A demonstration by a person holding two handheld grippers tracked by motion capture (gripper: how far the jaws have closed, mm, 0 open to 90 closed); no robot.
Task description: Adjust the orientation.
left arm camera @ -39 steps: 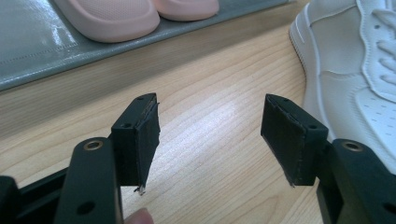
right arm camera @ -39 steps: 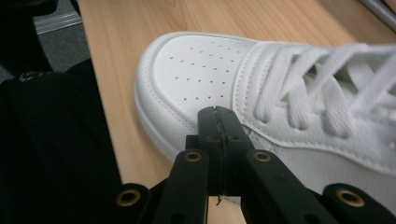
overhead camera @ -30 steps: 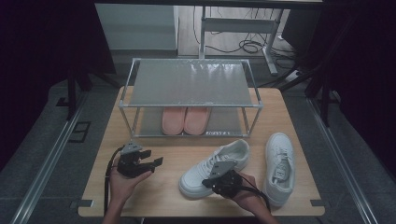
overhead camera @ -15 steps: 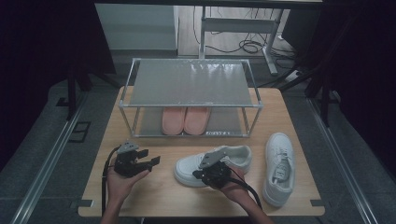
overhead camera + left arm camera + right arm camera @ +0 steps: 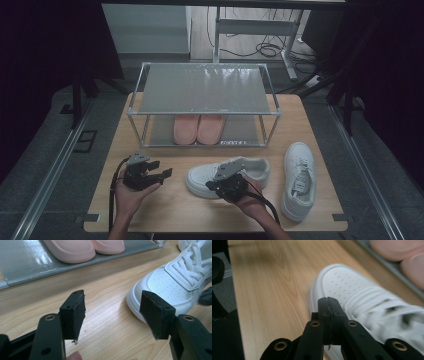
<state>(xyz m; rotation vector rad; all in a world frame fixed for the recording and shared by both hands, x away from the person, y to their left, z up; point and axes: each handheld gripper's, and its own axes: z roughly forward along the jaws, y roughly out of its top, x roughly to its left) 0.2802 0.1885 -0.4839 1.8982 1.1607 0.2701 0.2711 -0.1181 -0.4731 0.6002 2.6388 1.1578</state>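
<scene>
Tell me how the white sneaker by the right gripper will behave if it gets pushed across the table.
The white sneaker sits on a broad flat sole, so it will probably slide, not tip or roll. Its upper looks stiff enough to keep shape, though the laces are floppy. The smooth wooden table suggests little resistance.

Looks like a lab/test rig: black curtains [image 5: 45, 45], floor cables [image 5: 260, 50], metal-frame desk legs [image 5: 250, 25].

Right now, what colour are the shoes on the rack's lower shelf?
Pale pink, the pair of shoes side by side on the lower shelf; clearest in the left gripper view.
</scene>
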